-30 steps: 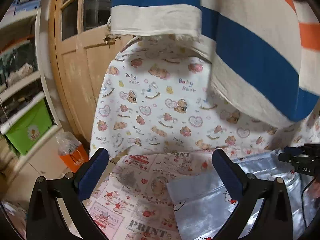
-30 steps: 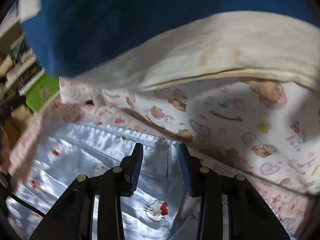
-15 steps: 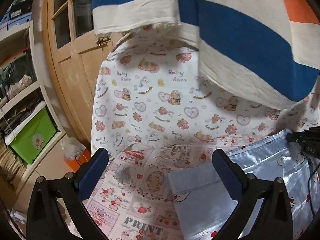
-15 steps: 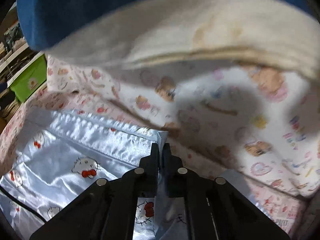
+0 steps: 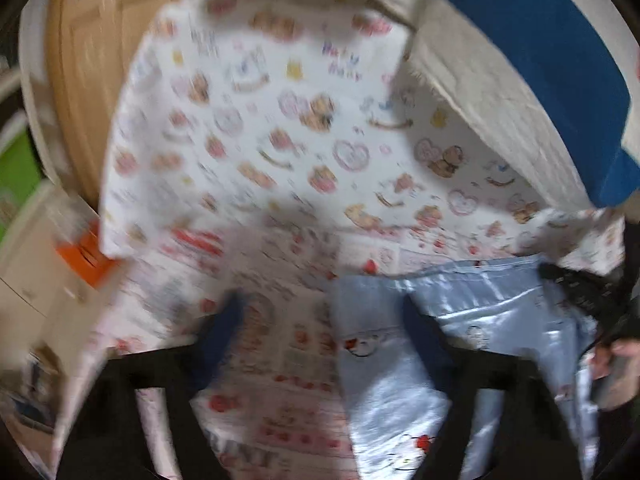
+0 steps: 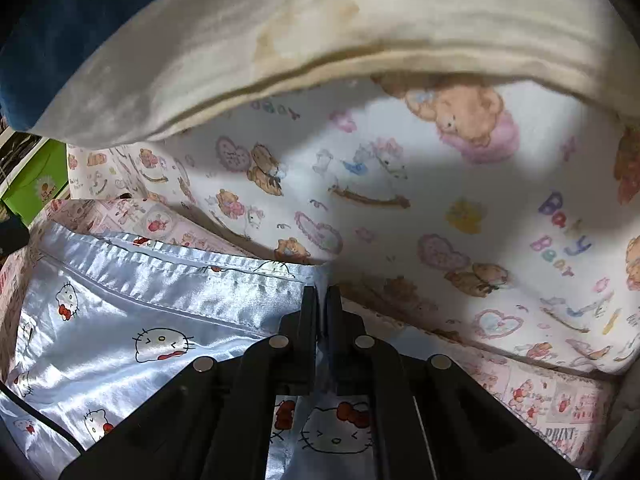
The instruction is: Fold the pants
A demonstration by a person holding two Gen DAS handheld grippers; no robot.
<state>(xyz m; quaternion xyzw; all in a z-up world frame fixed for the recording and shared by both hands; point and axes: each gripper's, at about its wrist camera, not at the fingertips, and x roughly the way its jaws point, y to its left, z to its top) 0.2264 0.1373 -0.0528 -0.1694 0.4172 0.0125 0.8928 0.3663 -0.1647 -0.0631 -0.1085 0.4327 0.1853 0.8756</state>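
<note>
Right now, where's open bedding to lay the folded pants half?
Free: the pink print sheet left of the pants, under the open left gripper. Crowded: the teddy-bear pillow borders the waistband where the right gripper pinches; the striped blanket overhangs.
</note>
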